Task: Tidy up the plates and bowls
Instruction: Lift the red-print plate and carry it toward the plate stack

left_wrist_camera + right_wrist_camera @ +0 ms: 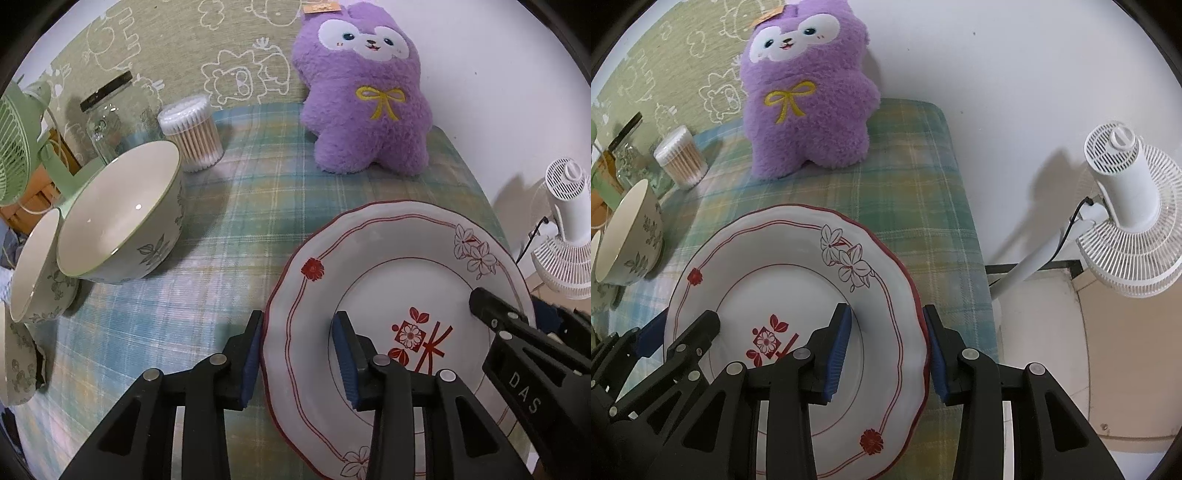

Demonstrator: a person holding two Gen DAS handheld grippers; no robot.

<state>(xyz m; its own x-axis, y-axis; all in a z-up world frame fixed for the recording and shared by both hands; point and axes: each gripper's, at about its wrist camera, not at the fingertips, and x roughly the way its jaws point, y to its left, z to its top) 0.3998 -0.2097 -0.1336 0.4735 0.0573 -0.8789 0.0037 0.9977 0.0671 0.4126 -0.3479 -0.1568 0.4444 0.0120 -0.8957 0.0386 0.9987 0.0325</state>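
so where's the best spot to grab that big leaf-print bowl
Take the leaf-print bowl by its rim, one jaw inside and one outside the wall. It sits tilted, mouth leaning toward the plate, so come from that open side, probably at the upper rim. Its round wall looks too wide to span, and the smaller bowl crowds its far side.

The room is evenly and quite brightly lit. Soft shadows fall behind the white fan (1123, 218) on the wall and beside the purple plush toy (364, 92). A small bright spot shines inside the big bowl (122, 218). Both views are sharp in the middle. Their round fisheye edges bend straight lines and end in dark corners.
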